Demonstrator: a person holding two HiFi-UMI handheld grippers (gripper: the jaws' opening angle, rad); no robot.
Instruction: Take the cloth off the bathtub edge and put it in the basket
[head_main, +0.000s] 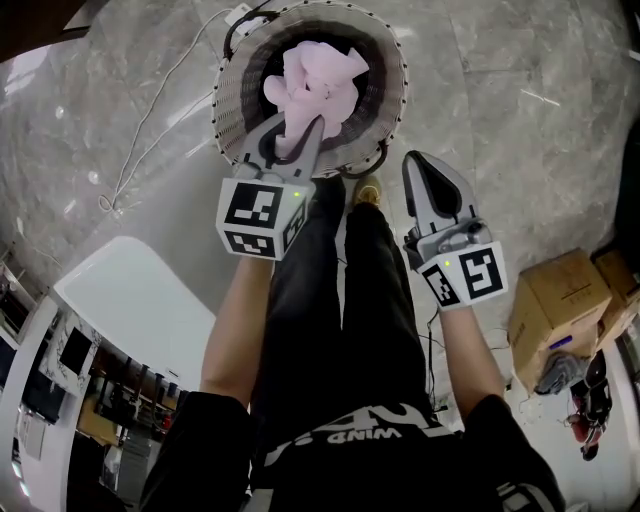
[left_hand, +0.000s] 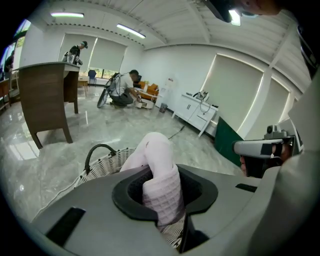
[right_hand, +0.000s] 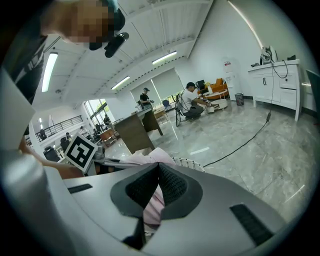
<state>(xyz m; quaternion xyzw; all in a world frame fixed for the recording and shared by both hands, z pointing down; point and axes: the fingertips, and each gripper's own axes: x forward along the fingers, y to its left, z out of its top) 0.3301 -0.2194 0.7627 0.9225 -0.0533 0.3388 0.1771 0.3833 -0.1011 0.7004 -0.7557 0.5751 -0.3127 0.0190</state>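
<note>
A pink waffle-weave cloth (head_main: 322, 78) hangs bunched into a round wicker basket (head_main: 232, 95) on the marble floor. My left gripper (head_main: 292, 130) reaches over the basket's near rim and is shut on a fold of the cloth (left_hand: 156, 150), which rises between its pads; the basket (left_hand: 106, 165) and its dark handle lie just below. My right gripper (head_main: 426, 168) hovers to the right of the basket, outside its rim, with its jaws shut and nothing in them. In the right gripper view the cloth (right_hand: 150, 159) and basket rim (right_hand: 192, 162) show beyond the right gripper (right_hand: 157, 170).
A white bathtub edge (head_main: 130, 300) lies at lower left. Cardboard boxes (head_main: 560, 300) stand at right. A thin cable (head_main: 150, 130) runs across the floor left of the basket. The person's black-trousered legs (head_main: 340, 300) stand just behind the basket. A wooden desk (left_hand: 47, 95) stands farther off.
</note>
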